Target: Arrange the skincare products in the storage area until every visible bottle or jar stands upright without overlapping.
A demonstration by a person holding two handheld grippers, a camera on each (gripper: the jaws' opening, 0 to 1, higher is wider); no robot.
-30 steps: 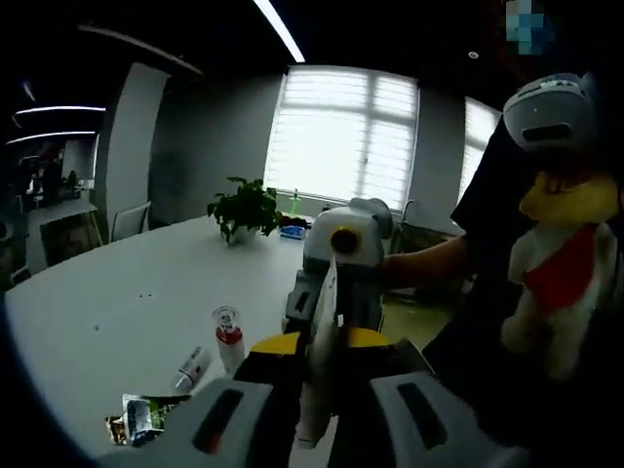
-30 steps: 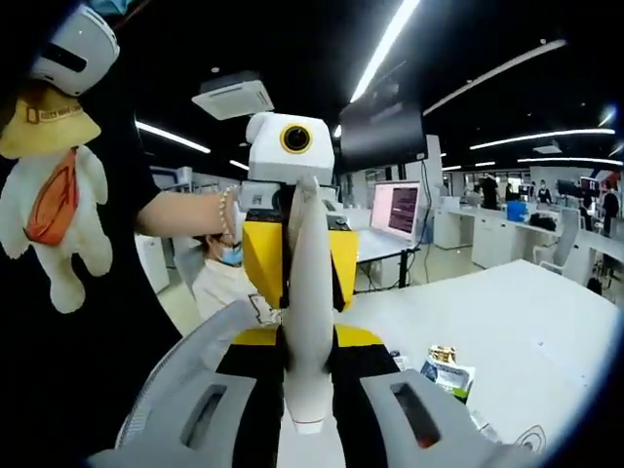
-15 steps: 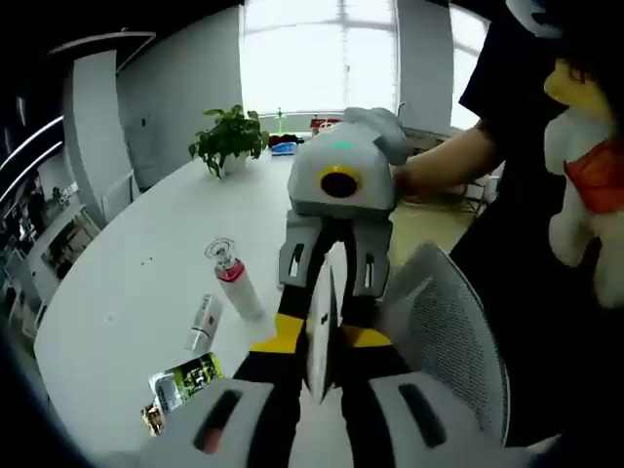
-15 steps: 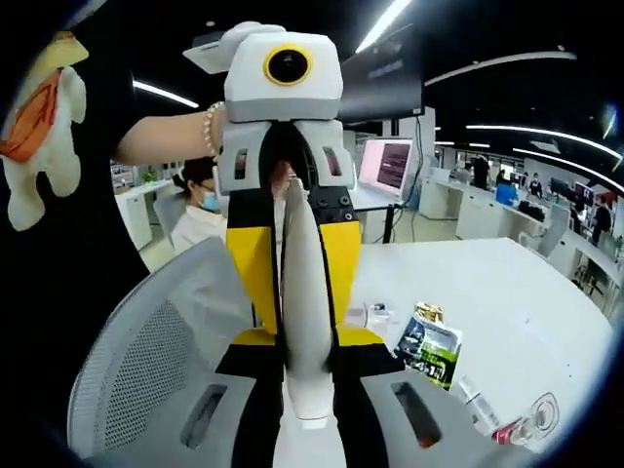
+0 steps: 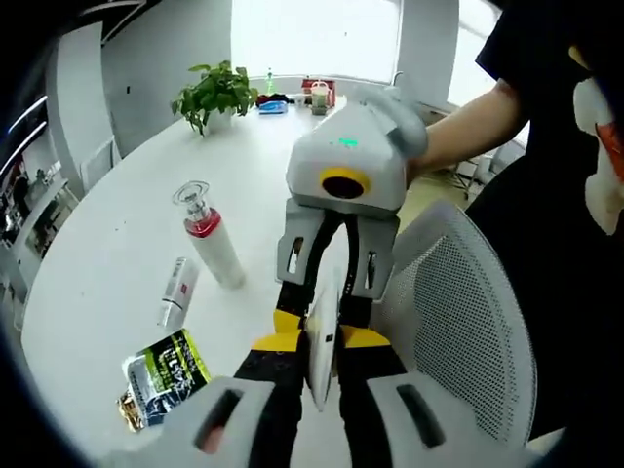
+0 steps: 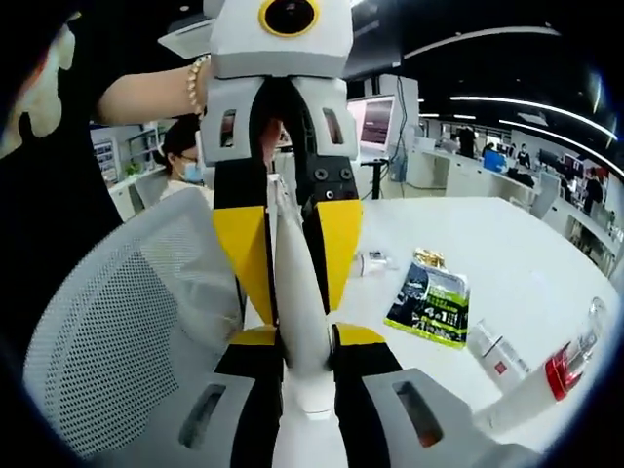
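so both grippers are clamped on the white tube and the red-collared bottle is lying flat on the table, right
Not quite. In the left gripper view the red-collared bottle stands upright on the table, not flat. The rest holds: the left gripper and the right gripper are both clamped on the white tube.

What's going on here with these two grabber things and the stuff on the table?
A person holds both tongs face to face over a mesh chair, and together they pinch one white tube between them. On the white table, a white spray bottle with a red collar leans tilted, a small white tube lies flat, and a green sachet lies beside it. Nothing is arranged yet.
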